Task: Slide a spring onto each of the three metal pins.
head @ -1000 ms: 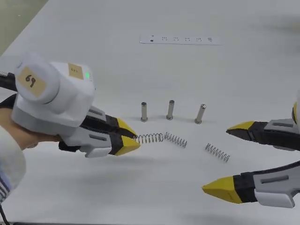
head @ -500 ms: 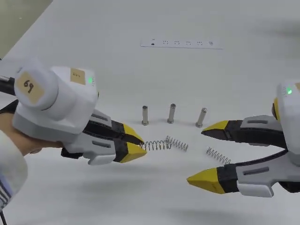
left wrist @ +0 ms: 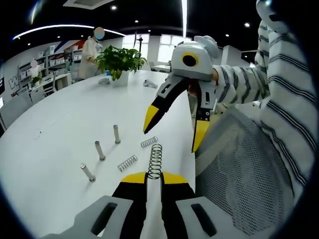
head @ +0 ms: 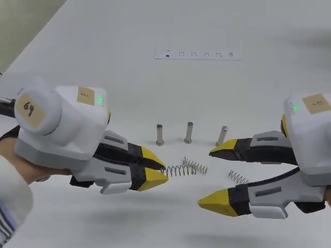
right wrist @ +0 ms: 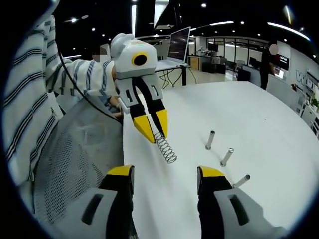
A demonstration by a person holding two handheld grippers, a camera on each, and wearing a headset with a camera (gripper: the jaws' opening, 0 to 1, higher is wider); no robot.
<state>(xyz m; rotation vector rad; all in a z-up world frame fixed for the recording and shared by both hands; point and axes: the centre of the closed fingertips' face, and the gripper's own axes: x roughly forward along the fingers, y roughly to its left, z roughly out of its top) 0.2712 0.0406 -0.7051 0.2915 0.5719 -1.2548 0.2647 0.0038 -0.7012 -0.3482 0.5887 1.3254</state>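
The white table point(head: 103, 51) has a plain matte top. Its left edge runs diagonally at the upper left of the head view. A flat white power strip point(head: 198, 54) lies toward the far edge. Nearer the middle, three metal pins point(head: 189, 132) stand on end in a row parallel to the strip, apart from one another. A coil spring point(head: 198, 167) lies just nearside of the middle pin. A second coil spring point(head: 238, 177) lies further toward the right edge. In the left gripper view a potted plant point(left wrist: 118, 59) stands at the table's distant end.

Left gripper point(left wrist: 154, 176): jaws pinched on near end of a spring point(left wrist: 156, 158), coil pointing ahead. Right gripper point(left wrist: 173, 134) opposite, jaws spread. Three pins point(left wrist: 100, 150) standing on white table point(left wrist: 60, 124); two loose springs point(left wrist: 127, 163) beside them.
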